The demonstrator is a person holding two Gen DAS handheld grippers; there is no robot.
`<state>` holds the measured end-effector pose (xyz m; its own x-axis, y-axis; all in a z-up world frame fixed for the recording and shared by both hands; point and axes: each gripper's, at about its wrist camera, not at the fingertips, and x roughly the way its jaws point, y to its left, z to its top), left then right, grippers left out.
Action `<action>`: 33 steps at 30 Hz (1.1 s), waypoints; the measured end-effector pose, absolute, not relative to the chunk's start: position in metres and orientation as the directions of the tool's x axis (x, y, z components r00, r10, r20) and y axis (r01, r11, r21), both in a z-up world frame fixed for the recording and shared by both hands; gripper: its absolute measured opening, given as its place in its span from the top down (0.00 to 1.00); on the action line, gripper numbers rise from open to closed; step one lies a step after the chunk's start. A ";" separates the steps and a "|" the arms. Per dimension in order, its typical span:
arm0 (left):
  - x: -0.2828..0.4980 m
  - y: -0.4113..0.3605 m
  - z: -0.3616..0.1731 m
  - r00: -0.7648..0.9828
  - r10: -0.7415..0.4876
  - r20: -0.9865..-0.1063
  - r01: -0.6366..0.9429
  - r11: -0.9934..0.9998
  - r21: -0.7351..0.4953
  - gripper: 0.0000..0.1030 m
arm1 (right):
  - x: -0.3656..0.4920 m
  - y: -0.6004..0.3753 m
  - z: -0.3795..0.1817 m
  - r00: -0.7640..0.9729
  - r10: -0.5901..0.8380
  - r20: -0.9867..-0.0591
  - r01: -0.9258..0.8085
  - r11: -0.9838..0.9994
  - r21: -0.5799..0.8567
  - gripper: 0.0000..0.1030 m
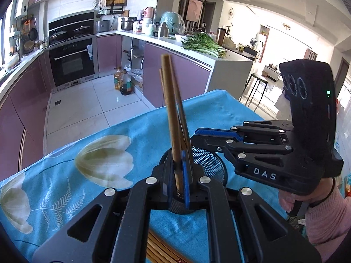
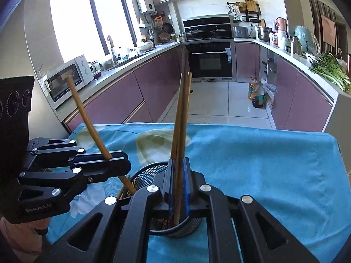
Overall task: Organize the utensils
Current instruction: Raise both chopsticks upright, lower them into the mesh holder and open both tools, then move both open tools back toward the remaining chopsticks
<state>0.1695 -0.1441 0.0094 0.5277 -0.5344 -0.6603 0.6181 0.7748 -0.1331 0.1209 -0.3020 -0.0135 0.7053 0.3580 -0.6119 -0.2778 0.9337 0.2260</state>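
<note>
Gripping chopsticks over mesh holder (both tongs clamped)

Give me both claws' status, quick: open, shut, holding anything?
Left claw: closed on chopsticks over the mesh holder.
Right claw: closed on its own chopsticks, same holder.

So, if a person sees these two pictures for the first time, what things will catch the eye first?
First, the wooden chopsticks standing up in the shut right gripper, above the black mesh holder. Just to its left, the left gripper pinches more chopsticks that slant down into that holder. Under them lies the bright blue tablecloth with pale flowers, and behind it a kitchen with purple cabinets.
</note>
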 end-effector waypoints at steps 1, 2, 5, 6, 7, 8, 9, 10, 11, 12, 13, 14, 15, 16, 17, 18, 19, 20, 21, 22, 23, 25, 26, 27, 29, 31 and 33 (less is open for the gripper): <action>0.173 -0.145 0.008 0.529 -0.530 -0.663 0.614 0.778 -0.133 0.91 | 0.122 -0.302 -0.014 0.707 0.356 -0.611 -0.272 0.934 0.230 0.92; 0.175 -0.146 0.007 0.533 -0.523 -0.665 0.607 0.784 -0.130 0.88 | 0.123 -0.302 -0.014 0.711 0.354 -0.608 -0.265 0.935 0.234 0.92; 0.178 -0.148 0.003 0.539 -0.521 -0.662 0.595 0.792 -0.139 0.75 | 0.120 -0.302 -0.013 0.718 0.362 -0.594 -0.263 0.932 0.250 0.90; 0.176 -0.147 0.002 0.545 -0.521 -0.657 0.592 0.794 -0.138 0.74 | 0.118 -0.302 -0.012 0.722 0.364 -0.588 -0.265 0.931 0.251 0.89; 0.174 -0.145 0.001 0.554 -0.518 -0.652 0.588 0.797 -0.135 0.74 | 0.118 -0.303 -0.012 0.724 0.366 -0.585 -0.268 0.930 0.251 0.87; 0.172 -0.143 0.001 0.559 -0.518 -0.648 0.585 0.800 -0.135 0.74 | 0.116 -0.303 -0.011 0.726 0.369 -0.580 -0.272 0.929 0.250 0.85; 0.170 -0.139 0.001 0.569 -0.515 -0.642 0.577 0.806 -0.135 0.74 | 0.114 -0.303 -0.010 0.729 0.370 -0.576 -0.276 0.929 0.247 0.84; 0.167 -0.135 0.001 0.582 -0.508 -0.635 0.566 0.814 -0.133 0.74 | 0.112 -0.303 -0.009 0.732 0.370 -0.573 -0.279 0.929 0.244 0.83; 0.164 -0.130 0.003 0.591 -0.507 -0.627 0.560 0.818 -0.133 0.74 | 0.109 -0.303 -0.008 0.734 0.372 -0.568 -0.284 0.928 0.242 0.82; 0.161 -0.124 0.004 0.599 -0.510 -0.618 0.553 0.821 -0.141 0.74 | 0.107 -0.302 -0.007 0.735 0.375 -0.565 -0.288 0.927 0.241 0.82; 0.157 -0.118 0.006 0.608 -0.511 -0.608 0.544 0.825 -0.150 0.74 | 0.105 -0.302 -0.007 0.736 0.378 -0.561 -0.292 0.926 0.240 0.81; 0.154 -0.112 0.008 0.618 -0.510 -0.598 0.537 0.830 -0.153 0.73 | 0.103 -0.301 -0.006 0.737 0.381 -0.558 -0.297 0.925 0.239 0.79; 0.147 -0.104 0.011 0.637 -0.504 -0.583 0.525 0.838 -0.151 0.71 | 0.099 -0.300 -0.004 0.739 0.388 -0.551 -0.306 0.922 0.238 0.79; 0.144 -0.097 0.013 0.652 -0.497 -0.572 0.515 0.845 -0.148 0.69 | 0.094 -0.296 -0.003 0.742 0.393 -0.543 -0.314 0.920 0.235 0.79; 0.138 -0.090 0.015 0.666 -0.490 -0.563 0.505 0.851 -0.145 0.66 | 0.088 -0.294 0.000 0.745 0.403 -0.532 -0.331 0.915 0.230 0.78; 0.132 -0.083 0.016 0.675 -0.487 -0.554 0.496 0.856 -0.147 0.65 | 0.082 -0.291 0.002 0.744 0.415 -0.524 -0.348 0.910 0.226 0.78; 0.128 -0.075 0.017 0.681 -0.485 -0.548 0.490 0.859 -0.151 0.65 | 0.075 -0.288 0.004 0.743 0.428 -0.514 -0.368 0.904 0.220 0.75; 0.123 -0.068 0.016 0.689 -0.478 -0.544 0.480 0.864 -0.151 0.64 | 0.068 -0.285 0.006 0.743 0.439 -0.505 -0.387 0.898 0.212 0.73; 0.117 -0.062 0.015 0.699 -0.465 -0.544 0.466 0.872 -0.146 0.63 | 0.063 -0.282 0.008 0.740 0.450 -0.500 -0.403 0.892 0.206 0.71; 0.113 -0.055 0.012 0.707 -0.452 -0.545 0.453 0.880 -0.143 0.62 | 0.058 -0.279 0.008 0.735 0.464 -0.495 -0.422 0.884 0.203 0.70; 0.108 -0.050 0.011 0.711 -0.442 -0.546 0.442 0.886 -0.141 0.60 | 0.051 -0.274 0.007 0.724 0.481 -0.494 -0.442 0.874 0.202 0.69; 0.101 -0.040 0.003 0.714 -0.424 -0.558 0.420 0.896 -0.144 0.58 | 0.044 -0.268 0.003 0.704 0.503 -0.502 -0.467 0.860 0.206 0.67; 0.098 -0.036 -0.002 0.712 -0.416 -0.566 0.410 0.900 -0.146 0.58 | 0.041 -0.263 -0.002 0.688 0.513 -0.513 -0.479 0.852 0.210 0.67; 0.094 -0.033 -0.006 0.711 -0.408 -0.573 0.402 0.904 -0.146 0.56 | 0.039 -0.259 -0.006 0.677 0.517 -0.523 -0.485 0.849 0.212 0.67; 0.090 -0.027 -0.018 0.698 -0.399 -0.594 0.392 0.908 -0.149 0.55 | 0.037 -0.250 -0.020 0.647 0.523 -0.555 -0.495 0.841 0.216 0.67; 0.087 -0.024 -0.033 0.678 -0.390 -0.622 0.380 0.912 -0.157 0.54 | 0.038 -0.243 -0.034 0.621 0.520 -0.586 -0.494 0.841 0.222 0.67; 0.084 -0.023 -0.048 0.659 -0.381 -0.649 0.368 0.915 -0.164 0.54 | 0.040 -0.236 -0.051 0.590 0.517 -0.620 -0.485 0.841 0.240 0.67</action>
